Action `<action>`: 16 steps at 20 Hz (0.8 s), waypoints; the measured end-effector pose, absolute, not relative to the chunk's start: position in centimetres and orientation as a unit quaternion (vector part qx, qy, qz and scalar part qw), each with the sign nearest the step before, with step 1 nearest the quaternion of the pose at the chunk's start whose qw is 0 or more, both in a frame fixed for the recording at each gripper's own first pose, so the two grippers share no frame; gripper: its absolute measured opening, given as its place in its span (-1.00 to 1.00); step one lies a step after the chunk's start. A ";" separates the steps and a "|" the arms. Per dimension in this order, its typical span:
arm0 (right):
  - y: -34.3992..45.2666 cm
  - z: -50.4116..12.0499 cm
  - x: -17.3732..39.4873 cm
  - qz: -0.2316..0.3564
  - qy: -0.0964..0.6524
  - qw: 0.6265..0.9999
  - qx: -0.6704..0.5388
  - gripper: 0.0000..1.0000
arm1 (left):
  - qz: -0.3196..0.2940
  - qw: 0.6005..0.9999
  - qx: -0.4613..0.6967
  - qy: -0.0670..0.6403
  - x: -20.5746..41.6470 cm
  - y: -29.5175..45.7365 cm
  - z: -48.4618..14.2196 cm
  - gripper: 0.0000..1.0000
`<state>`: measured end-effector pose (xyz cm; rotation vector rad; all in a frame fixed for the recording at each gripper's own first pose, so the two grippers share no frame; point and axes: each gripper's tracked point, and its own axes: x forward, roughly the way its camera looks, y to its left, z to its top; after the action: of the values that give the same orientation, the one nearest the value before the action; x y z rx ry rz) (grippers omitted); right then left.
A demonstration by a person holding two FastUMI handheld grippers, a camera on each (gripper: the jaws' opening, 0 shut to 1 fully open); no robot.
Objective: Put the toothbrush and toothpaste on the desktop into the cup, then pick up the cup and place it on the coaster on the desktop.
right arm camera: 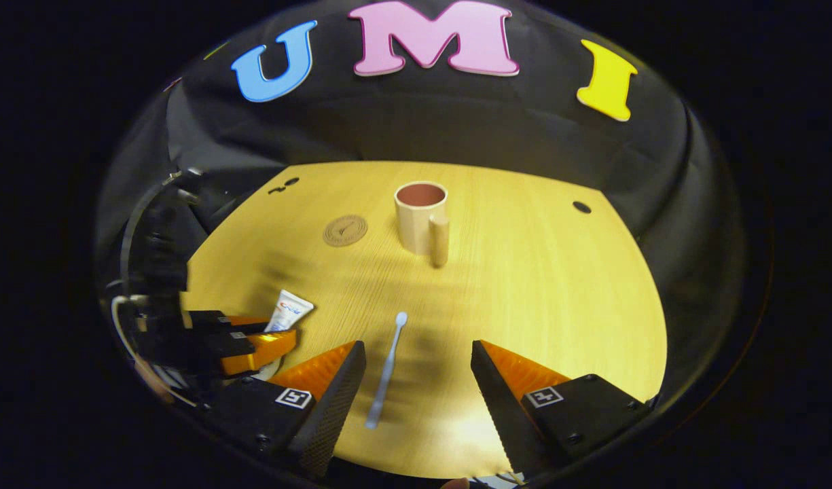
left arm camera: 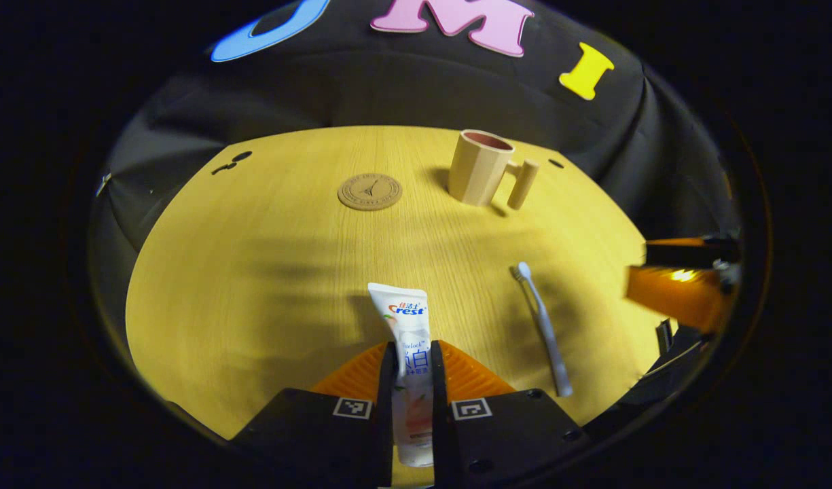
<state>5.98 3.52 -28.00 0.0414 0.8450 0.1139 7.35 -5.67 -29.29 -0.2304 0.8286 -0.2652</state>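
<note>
Left gripper (left arm camera: 411,380) clamped the toothpaste (left arm camera: 409,339) at bottom centre.
Right gripper (right arm camera: 416,380) stood wide open, empty, toothbrush (right arm camera: 387,370) between its fingers.

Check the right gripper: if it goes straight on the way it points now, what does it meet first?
Probably the toothbrush, lying on the desktop between the open fingers of the right gripper. Beyond it, the cup stands roughly in line. Height above the desktop is unclear.

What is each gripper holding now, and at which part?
The left gripper clamps the white toothpaste tube at its lower half. The right gripper is open, holding nothing, above the pale toothbrush.
</note>
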 end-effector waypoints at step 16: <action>6.5 -37.5 6.4 0.021 0.556 0.831 0.010 -0.03 | -0.111 0.909 -0.193 0.352 0.3 -0.5 -24.2 -0.43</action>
<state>6.37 6.46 -37.45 0.0207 1.1802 0.0455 0.26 -0.49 -24.17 -0.3985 0.7269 -0.2283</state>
